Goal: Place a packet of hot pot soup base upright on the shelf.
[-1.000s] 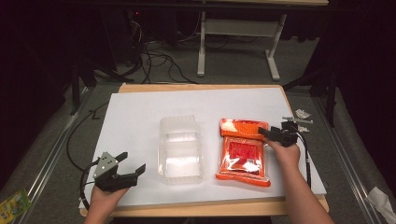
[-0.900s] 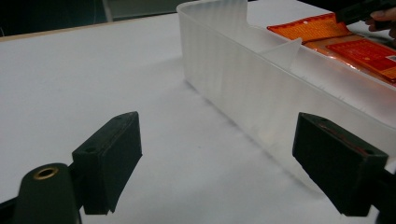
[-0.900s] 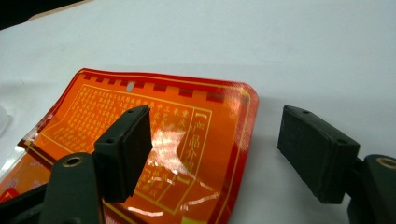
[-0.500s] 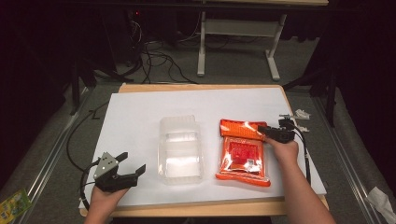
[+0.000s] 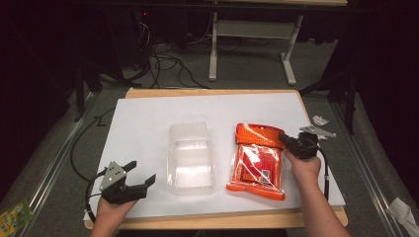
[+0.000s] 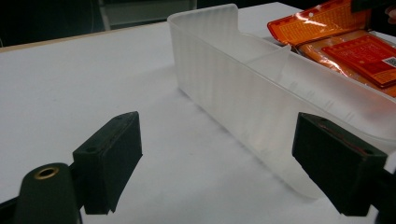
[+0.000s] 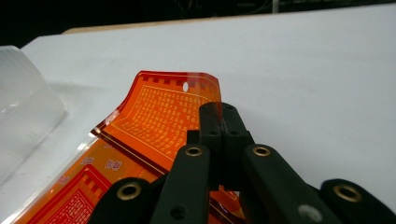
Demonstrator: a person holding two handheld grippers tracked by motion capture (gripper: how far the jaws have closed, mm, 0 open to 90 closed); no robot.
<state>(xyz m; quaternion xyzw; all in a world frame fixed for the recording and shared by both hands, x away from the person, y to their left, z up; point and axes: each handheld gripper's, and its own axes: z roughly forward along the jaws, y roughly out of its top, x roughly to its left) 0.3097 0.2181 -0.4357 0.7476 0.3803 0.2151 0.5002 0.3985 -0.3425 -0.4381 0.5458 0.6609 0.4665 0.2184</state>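
The right gripper (image 5: 285,140) has just been closing and now pinches the top flap of the orange packet (image 5: 258,162), which lies on the white table (image 5: 148,118) just beside the clear plastic tray (image 5: 190,158). With such a thin corner hold, the slick film could slide out or tear as it lifts. The left gripper (image 5: 141,174) rests apart and empty near the tray, steadying nothing, so a swinging packet might knock it askew.
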